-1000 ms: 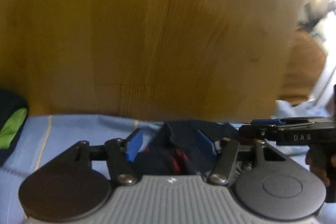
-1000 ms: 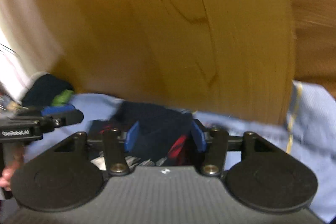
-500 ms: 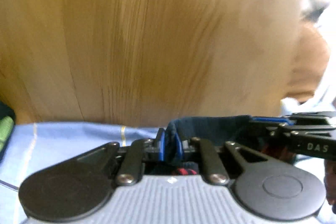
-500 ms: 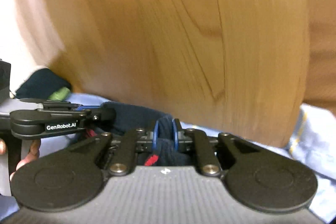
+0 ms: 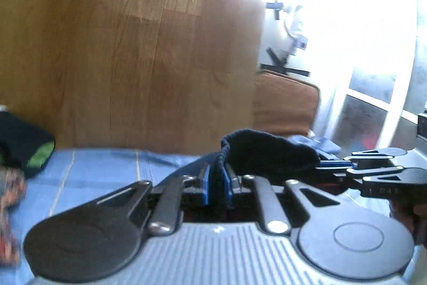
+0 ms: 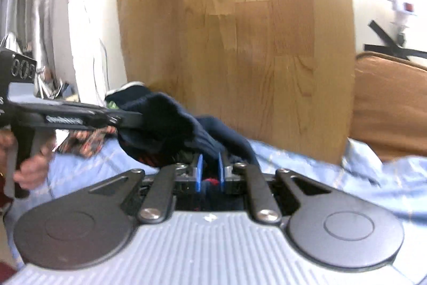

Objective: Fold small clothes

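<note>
A small dark navy garment (image 5: 267,154) with a bit of red on it hangs between both grippers above the light blue sheet (image 5: 93,172). My left gripper (image 5: 216,183) is shut on its ribbed edge, with the cloth pinched between the blue pads. My right gripper (image 6: 210,172) is shut on another part of the navy garment (image 6: 165,124), whose cloth bunches over its fingers. In the left wrist view the right gripper (image 5: 333,167) reaches in from the right, tip in the cloth. In the right wrist view the left gripper (image 6: 133,122) comes in from the left.
A wooden board (image 5: 133,44) stands upright behind the sheet. A dark garment with a green patch (image 5: 29,148) and a red patterned garment (image 6: 85,143) lie to the left. A brown cushion (image 6: 387,103) sits to the right. A hand (image 6: 32,167) holds the left gripper's handle.
Both grippers went from open around the navy garment to shut on it. They then lifted it off the sheet and moved, and more of the room shows behind the board.
</note>
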`<state>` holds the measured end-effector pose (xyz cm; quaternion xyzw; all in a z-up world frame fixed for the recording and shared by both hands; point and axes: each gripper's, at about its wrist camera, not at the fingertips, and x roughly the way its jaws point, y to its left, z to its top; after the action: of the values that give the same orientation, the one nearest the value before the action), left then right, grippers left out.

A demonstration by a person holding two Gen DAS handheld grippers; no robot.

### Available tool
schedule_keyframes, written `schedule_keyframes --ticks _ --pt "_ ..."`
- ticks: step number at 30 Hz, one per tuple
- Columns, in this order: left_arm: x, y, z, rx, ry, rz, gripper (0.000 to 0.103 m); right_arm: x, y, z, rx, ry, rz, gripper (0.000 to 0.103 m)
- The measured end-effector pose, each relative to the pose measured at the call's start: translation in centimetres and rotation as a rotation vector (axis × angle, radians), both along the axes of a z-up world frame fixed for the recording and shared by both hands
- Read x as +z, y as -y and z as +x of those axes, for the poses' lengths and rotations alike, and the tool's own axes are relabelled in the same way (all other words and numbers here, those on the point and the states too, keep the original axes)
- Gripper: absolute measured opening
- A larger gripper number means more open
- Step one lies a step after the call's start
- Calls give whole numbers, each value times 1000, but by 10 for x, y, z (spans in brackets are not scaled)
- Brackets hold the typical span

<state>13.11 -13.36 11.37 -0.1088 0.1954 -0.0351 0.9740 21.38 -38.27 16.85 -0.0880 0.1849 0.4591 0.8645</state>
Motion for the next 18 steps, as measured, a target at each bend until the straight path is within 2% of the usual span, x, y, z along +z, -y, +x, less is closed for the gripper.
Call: schedule_keyframes --ticks 3,6,8,12,15,17,18 --pt "-20 11 -35 -16 -55 -40 11 -23 7 -23 -31 -25 -26 15" --pt "-48 19 -46 -24 -126 -57 11 -57 11 -24 -71 -81 -54 15" --pt "-61 22 -48 -26 -151 -59 11 -73 7 -23 -95 -88 -69 15" --pt "-57 25 -48 -31 -144 -21 14 -78 -3 -29 -108 -4 -89 15" --pt "-37 18 -61 -96 -98 -47 22 -77 -2 -30 -102 0 -92 15" --pt "-17 7 -72 -98 -6 -91 35 -82 3 -34 -100 11 -95 15" --pt "-8 0 -74 -92 42 -119 37 -82 3 -34 -100 16 -94 15"
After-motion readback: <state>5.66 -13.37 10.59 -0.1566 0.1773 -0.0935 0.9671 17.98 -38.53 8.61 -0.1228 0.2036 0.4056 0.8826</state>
